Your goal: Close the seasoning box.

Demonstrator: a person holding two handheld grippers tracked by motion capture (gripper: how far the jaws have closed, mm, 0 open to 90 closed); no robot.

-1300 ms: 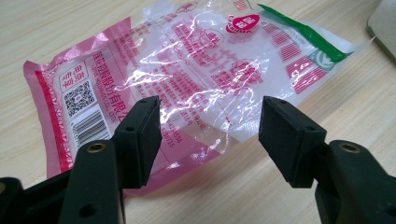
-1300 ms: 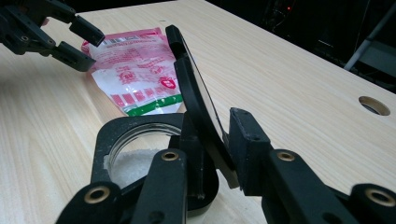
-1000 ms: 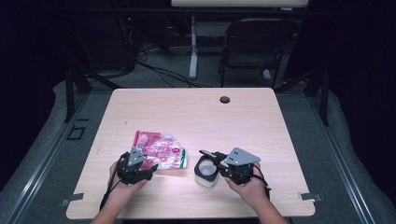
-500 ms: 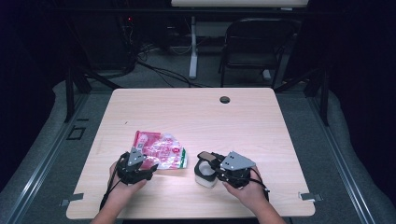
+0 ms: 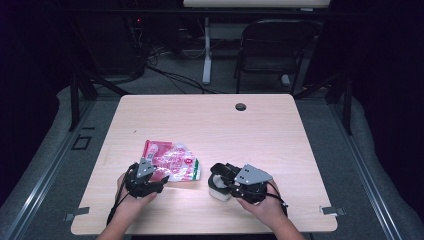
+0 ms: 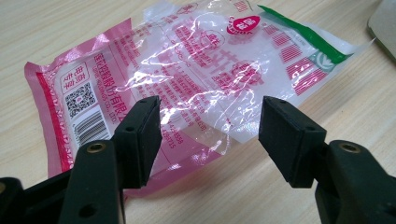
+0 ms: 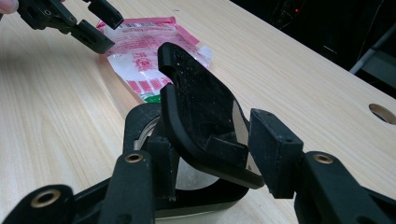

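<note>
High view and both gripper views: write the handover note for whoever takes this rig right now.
Left claw: open, poised over the near edge of the pink packet, not gripping it.
Right claw: its jaws have just been opening; the black lid stands between them.
Things: the packet lies flat on the table; the white tub sits to its right.
Done: the tub's hinged lid is tipped up.
Left: probably grip the packet and bring it to the tub; what is inside the packet I cannot tell.
</note>
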